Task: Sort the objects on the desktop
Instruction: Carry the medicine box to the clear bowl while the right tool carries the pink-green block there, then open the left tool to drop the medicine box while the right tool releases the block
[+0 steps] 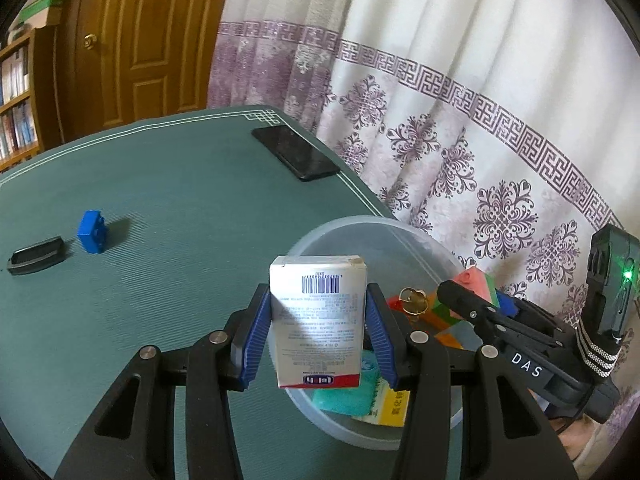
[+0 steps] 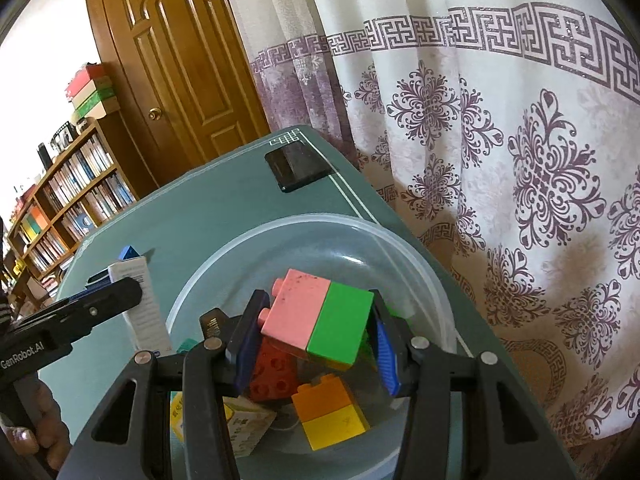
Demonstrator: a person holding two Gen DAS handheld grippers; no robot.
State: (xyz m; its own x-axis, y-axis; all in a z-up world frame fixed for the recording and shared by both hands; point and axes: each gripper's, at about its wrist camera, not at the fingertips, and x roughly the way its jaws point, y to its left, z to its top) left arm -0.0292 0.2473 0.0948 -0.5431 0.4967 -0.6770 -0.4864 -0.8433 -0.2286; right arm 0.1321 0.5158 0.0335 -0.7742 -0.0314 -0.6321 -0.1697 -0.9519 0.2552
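- Your left tool [image 1: 318,334] is partly closed, its blue pads [image 1: 256,336] pressing both sides of a white carton [image 1: 318,320]. The carton stands upright in the lower middle of the left wrist view, barcode uppermost, over the near rim of the clear bowl [image 1: 360,226].
- Your right tool [image 2: 316,336] is likewise partly closed, gripping a joined pink and green block [image 2: 320,320] in the centre of the right wrist view, held above the inside of the bowl [image 2: 280,228].
- Lower in the right view, the bowl holds a red brick [image 2: 272,372], an orange and yellow block [image 2: 330,414] and a yellow-edged packet [image 2: 240,424].
- In the left view, a gold ring-shaped thing [image 1: 414,300] shows inside the bowl beside the coloured blocks, and a teal packet [image 1: 340,398] lies below the carton.
- On the green bench [image 1: 160,200], at the left of the left view, a blue brick [image 1: 93,232] sits just beside a small black tray [image 1: 36,260]; both are well apart from the bowl.
- A black phone [image 1: 296,152] lies near the far bench corner, in the upper middle of the frame.
- A patterned curtain [image 1: 460,100] hangs behind the bench, and a wooden door [image 1: 140,40] fills the upper left.
- A hand [image 2: 28,432] shows at the lower left edge of the right view, beneath the left tool.
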